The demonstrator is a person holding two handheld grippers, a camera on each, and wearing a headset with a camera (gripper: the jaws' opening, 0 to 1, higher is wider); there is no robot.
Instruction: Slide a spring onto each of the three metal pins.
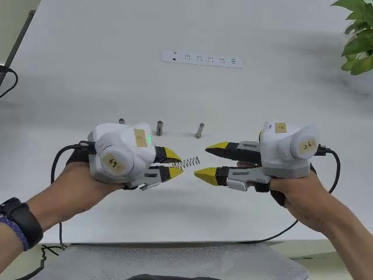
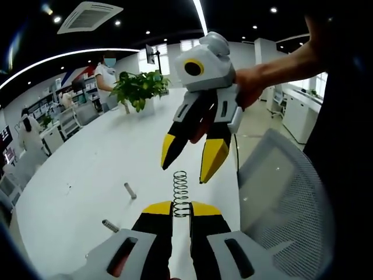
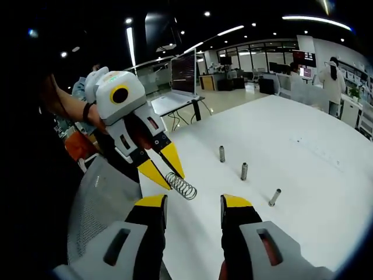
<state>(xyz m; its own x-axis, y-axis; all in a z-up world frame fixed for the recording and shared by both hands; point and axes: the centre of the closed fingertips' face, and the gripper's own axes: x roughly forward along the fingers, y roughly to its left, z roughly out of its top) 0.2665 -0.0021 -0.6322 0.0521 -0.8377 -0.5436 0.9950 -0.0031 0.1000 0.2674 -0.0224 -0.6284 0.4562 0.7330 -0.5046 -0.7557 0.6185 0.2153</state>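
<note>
Spring (image 1: 186, 164) pinched by one end in left hand-held gripper (image 1: 171, 163), sticking out toward right hand-held gripper (image 1: 210, 160), above counter (image 1: 262, 87) near front edge. Jaws of right hand-held gripper spread, tips facing spring, not touching. Three metal pins (image 1: 159, 127) in row mid-counter, behind both; rightmost leans. Power strip (image 1: 201, 59) toward far edge. Plant (image 1: 356, 35) at far right corner.

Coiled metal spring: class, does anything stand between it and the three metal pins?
Nothing visible: bare white table lies between the coiled metal spring, in the left hand-held gripper, and the three metal pins; the open right hand-held gripper is alongside.
</note>
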